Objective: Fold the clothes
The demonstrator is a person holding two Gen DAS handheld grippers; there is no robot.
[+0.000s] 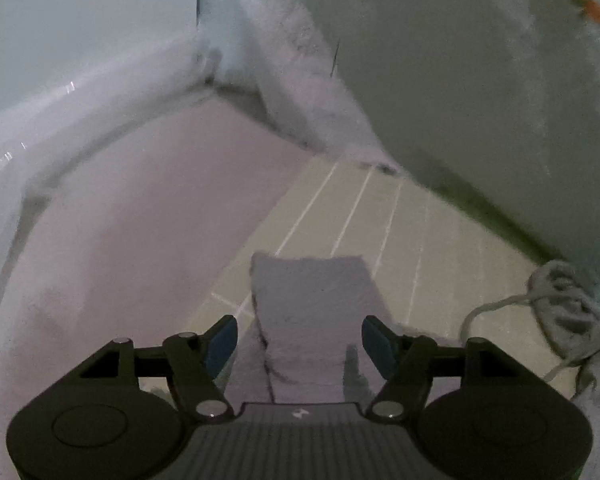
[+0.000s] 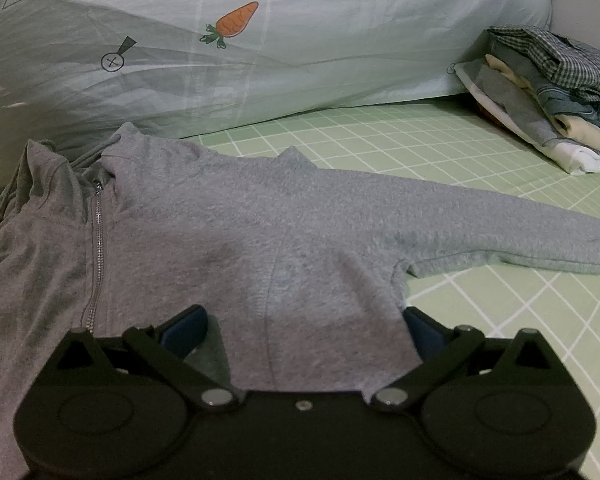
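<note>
Two grippers are seen over a green checked bed sheet (image 2: pixel 480 320). In the left wrist view, the left gripper (image 1: pixel 298 342) is held with its fingers wide, a grey sleeve end (image 1: pixel 312 300) lying between them untouched. In the right wrist view, the grey zip hoodie (image 2: pixel 228 224) is spread across the frame's middle; the right gripper (image 2: pixel 304 332) has its fingers spread wide around a bunched fold. At upper right, folded clothes (image 2: pixel 540 96) are stacked beside a carrot-print pillow (image 2: pixel 300 40).

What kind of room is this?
Probably a bedroom, on a bed: a green checked sheet, a big pale pillow or duvet with a carrot print, and a stack of folded clothes beside a grey hoodie.
</note>
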